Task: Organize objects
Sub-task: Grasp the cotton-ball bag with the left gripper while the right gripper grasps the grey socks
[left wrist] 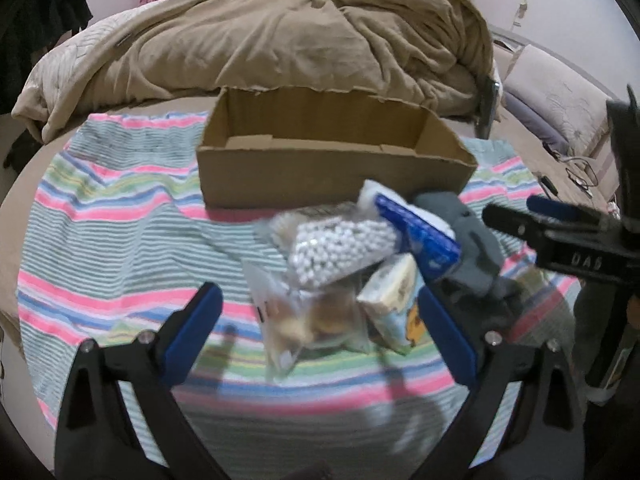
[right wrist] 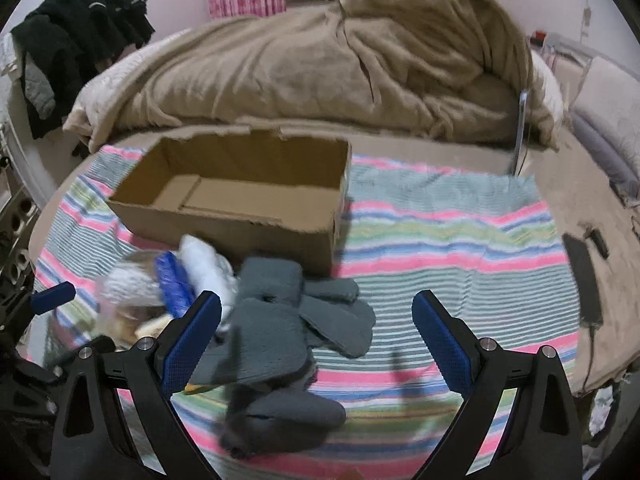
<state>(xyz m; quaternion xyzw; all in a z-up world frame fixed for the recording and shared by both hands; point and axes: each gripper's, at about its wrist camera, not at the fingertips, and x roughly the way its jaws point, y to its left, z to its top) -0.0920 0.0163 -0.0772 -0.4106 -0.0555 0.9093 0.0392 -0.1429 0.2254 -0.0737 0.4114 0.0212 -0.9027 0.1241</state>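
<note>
An open cardboard box, nothing visible inside, stands on a striped cloth on the bed. In front of it lies a pile: a clear bag of white beads, a blue-and-white packet, a snack bag, a small carton and grey knitted socks. My left gripper hovers open above the bags and carton. My right gripper hangs open over the grey socks. Neither holds anything.
A rumpled tan blanket is heaped behind the box. The striped cloth lies bare to the right of the box. A dark phone with cable lies at the bed's right edge. Black clothes hang at the far left.
</note>
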